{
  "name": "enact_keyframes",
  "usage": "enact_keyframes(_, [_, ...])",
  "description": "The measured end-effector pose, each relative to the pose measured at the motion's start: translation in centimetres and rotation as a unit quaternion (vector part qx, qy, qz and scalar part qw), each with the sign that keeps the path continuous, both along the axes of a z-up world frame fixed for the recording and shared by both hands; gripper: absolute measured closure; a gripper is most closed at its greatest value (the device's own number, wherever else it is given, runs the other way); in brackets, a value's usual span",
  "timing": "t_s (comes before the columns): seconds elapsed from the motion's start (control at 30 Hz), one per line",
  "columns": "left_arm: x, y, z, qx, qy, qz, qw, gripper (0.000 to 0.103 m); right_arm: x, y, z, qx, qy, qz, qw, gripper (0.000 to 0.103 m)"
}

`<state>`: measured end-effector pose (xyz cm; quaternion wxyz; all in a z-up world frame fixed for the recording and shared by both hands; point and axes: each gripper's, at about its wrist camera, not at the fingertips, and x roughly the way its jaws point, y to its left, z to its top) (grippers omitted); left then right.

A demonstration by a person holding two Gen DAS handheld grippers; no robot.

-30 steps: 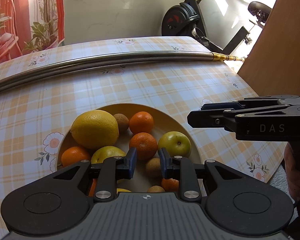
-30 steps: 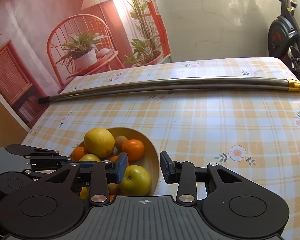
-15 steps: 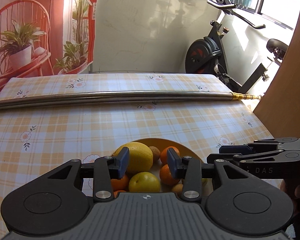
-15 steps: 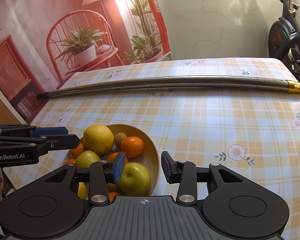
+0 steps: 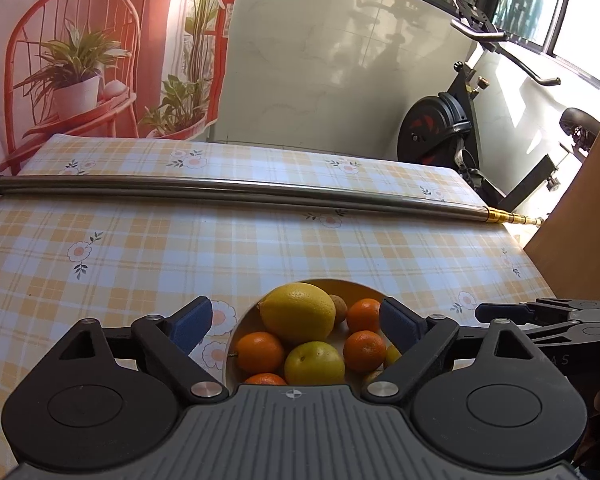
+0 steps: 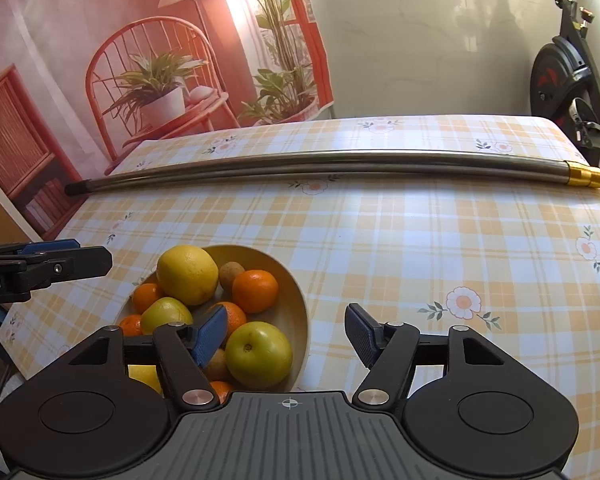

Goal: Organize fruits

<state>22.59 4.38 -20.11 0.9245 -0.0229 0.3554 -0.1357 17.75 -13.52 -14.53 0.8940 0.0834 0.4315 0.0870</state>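
Left hand-held gripper point(image 5: 296, 320): your jaws stand wide apart and hold nothing; they frame the bowl from above and just behind it.
Right hand-held gripper point(image 6: 286, 336): your jaws are also spread wide and empty; the left blue pad hangs over the bowl's right half, the right pad over bare cloth.
Bowl point(image 6: 296, 300): it sits on the worktop near you, straight ahead of the left hand-held gripper and ahead-left of the right one.
Fruit: the big lemon point(image 5: 298, 312) lies dead centre between your left jaws, at the far side of the heap. The green apple point(image 6: 259, 354) lies at the bowl's right rim, just below and between your right jaws, closer to the left pad.
Long axis: the lemon's length runs roughly across your left jaws, so a closing grip would meet its ends; that is my reading, not certain.
Nearer hand: left for the lemon, right for the apple, as I judge it.
Other fruit: oranges point(image 5: 260, 352) and small brown fruits pack around both, touching them, so a grip may nudge neighbours.
Beyond: a metal pole point(image 5: 240, 192) lies across the far worktop point(image 5: 140, 248), well apart from the bowl.
Change: half a second ago both pairs of jaws were narrow; now both are wide. The left hand-held gripper has drawn back and tilted up, so the bowl shows lower in its view. The fruit has not shifted.
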Motion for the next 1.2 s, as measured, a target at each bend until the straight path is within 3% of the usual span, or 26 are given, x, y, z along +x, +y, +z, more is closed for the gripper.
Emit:
enact_keyframes(0.13, [-0.1,0.2,-0.1,0.004,0.005,0.013,0.9999,0.006,0.0,0.0,0.0,0.002,0.001,-0.001,1.000,0.011])
enact_keyframes(0.23, [-0.2,0.4,-0.2,0.002,0.007,0.019,0.9998,0.004,0.1,-0.2,0.0,0.015,0.006,-0.001,1.000,0.003])
enact_keyframes(0.4, [-0.2,0.7,0.1,0.010,0.003,0.039,0.9992,0.000,0.1,-0.3,0.0,0.013,0.008,-0.002,1.000,0.000])
enact_keyframes(0.6, [-0.3,1.4,2.6,-0.012,-0.014,0.057,0.9982,0.000,-0.1,0.0,1.6,0.007,-0.009,0.010,1.000,0.000])
enact_keyframes(0.93, [-2.4,1.2,10.9,-0.012,-0.132,0.061,0.9892,0.000,0.0,-0.5,11.0,-0.012,-0.103,0.002,0.995,0.000])
enact_keyframes(1.2, [-5.3,-1.6,16.4,0.017,-0.224,0.060,0.9727,0.000,-0.7,-1.3,18.6,-0.041,-0.192,-0.021,0.980,0.000])
